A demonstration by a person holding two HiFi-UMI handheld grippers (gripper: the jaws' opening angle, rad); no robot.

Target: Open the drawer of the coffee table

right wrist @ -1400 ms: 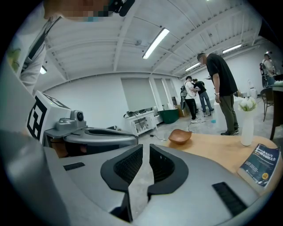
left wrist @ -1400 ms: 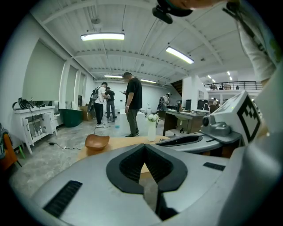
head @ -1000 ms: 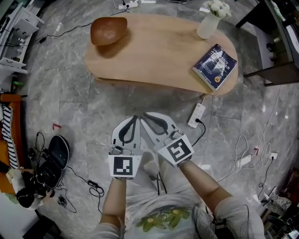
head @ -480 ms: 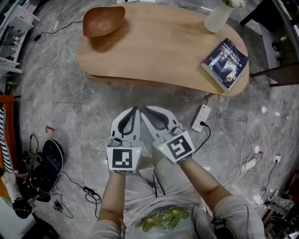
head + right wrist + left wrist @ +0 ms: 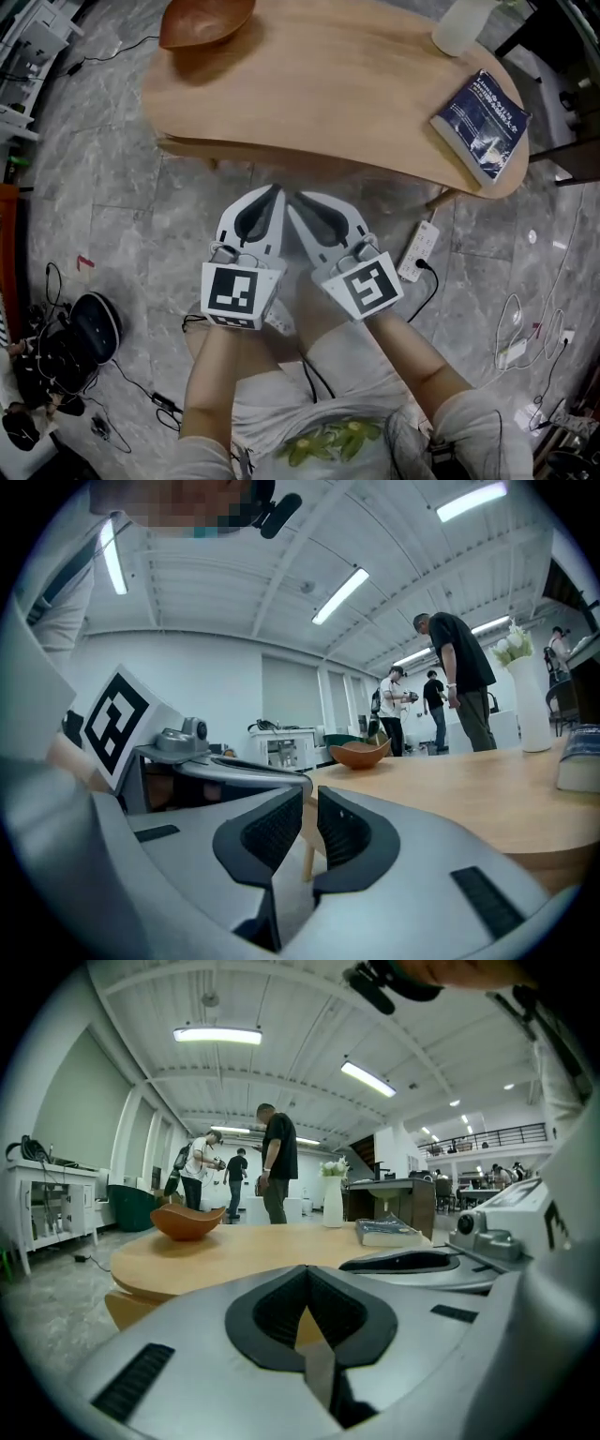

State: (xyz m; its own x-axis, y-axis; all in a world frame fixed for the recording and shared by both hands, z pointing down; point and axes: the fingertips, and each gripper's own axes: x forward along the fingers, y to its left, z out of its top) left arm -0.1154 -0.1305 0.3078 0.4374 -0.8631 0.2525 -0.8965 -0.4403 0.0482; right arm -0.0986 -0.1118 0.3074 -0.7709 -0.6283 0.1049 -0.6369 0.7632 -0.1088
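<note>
In front of the coffee table (image 5: 328,103), the left gripper (image 5: 273,193) and right gripper (image 5: 297,200) sit side by side, jaws together and empty. Step in hand: approach. The drawer is hidden, presumably under the tabletop's near edge. Next move — part the jaws and reach its front.

Coffee table (image 5: 328,94), bowl (image 5: 206,21), vase (image 5: 461,26) cut by top edge; book (image 5: 481,125) title unreadable.

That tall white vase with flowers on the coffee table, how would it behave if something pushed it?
The vase is tall and narrow with flowers on top, so a push up high would probably tip it rather than slide it. Its smooth white wall looks like ceramic or glass, so likely slippery and breakable.
</note>
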